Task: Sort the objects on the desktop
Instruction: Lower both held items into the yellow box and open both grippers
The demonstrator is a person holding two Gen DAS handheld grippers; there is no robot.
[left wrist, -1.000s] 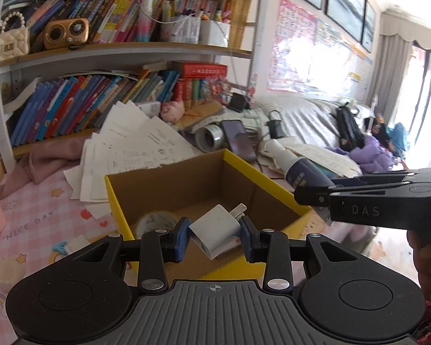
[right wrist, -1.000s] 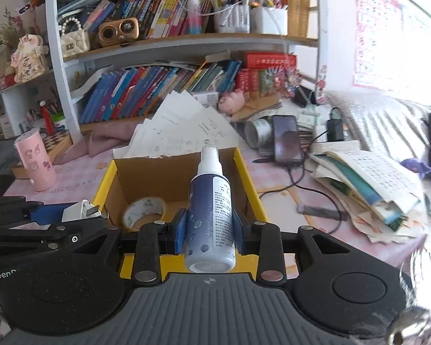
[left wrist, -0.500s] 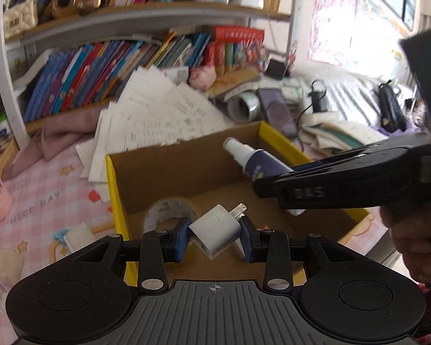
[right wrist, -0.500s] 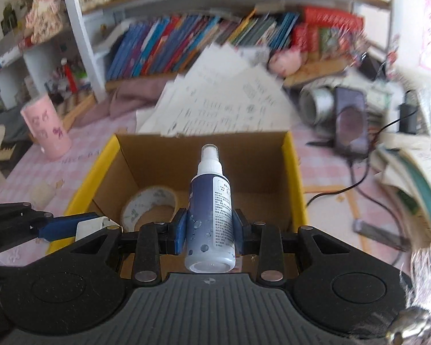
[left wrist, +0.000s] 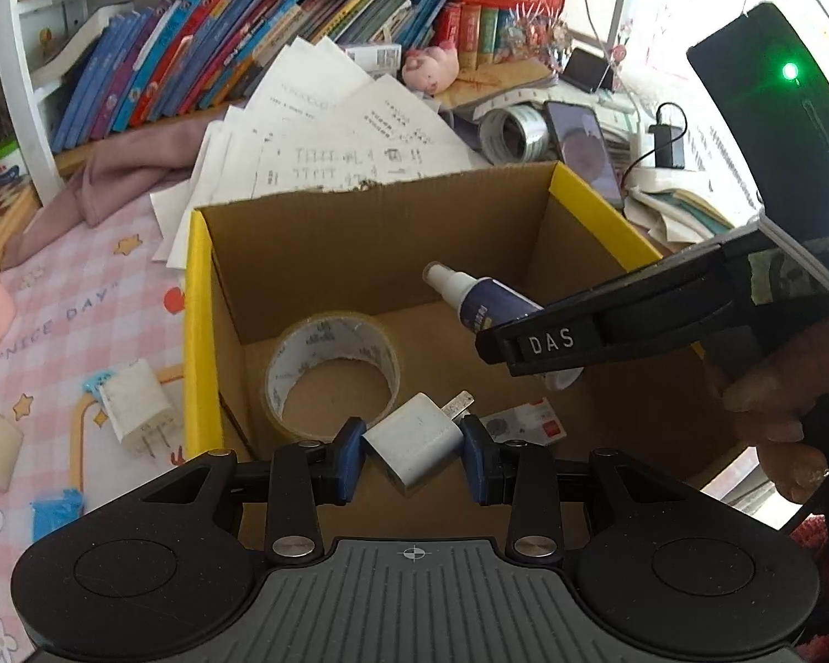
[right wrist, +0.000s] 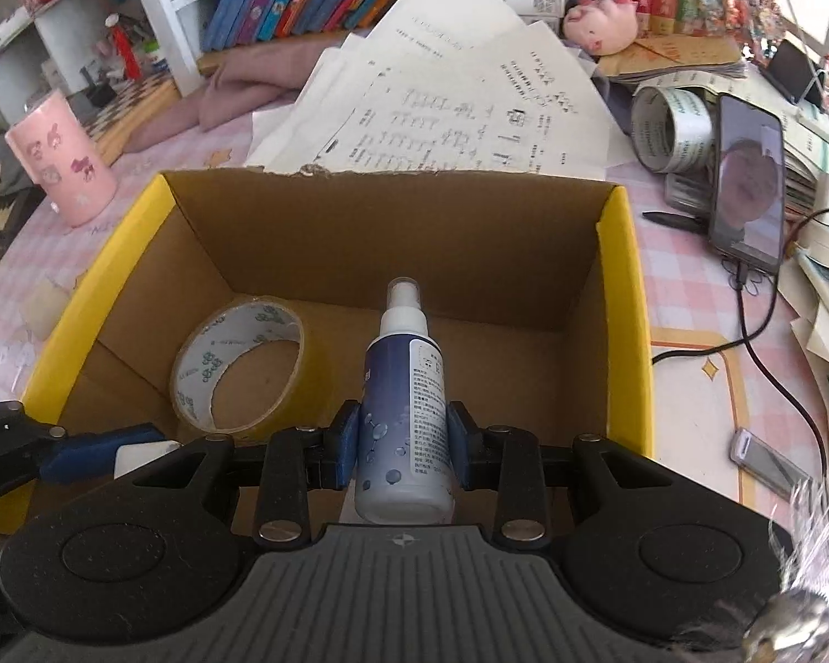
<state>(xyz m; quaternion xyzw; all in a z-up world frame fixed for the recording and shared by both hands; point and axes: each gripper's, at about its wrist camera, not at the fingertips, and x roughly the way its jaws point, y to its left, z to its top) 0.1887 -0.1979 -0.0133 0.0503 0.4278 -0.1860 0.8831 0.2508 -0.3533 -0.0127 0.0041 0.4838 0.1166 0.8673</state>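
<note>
The box, cardboard with yellow outer walls, stands open on the pink checked cloth. Over its inside, the right gripper is clamped on a blue spray bottle, blue pads pressed to both its sides, white nozzle pointing toward the box's far wall. The left wrist view shows the same bottle hanging tilted above the box floor, not touching it. Over the box's near edge the left gripper pinches a white charger cornerwise between its pads, prongs aimed into the box. A tape roll lies on the box floor at its left side. Near the box's front wall a small white and red card or packet lies on the floor; what it is I cannot make out. Outside the box's left wall a second charger lies on the cloth. Behind the box's far wall printed papers fan out, with a phone and a bigger tape roll beyond the box's right far corner and a pink cup off its left far corner
</note>
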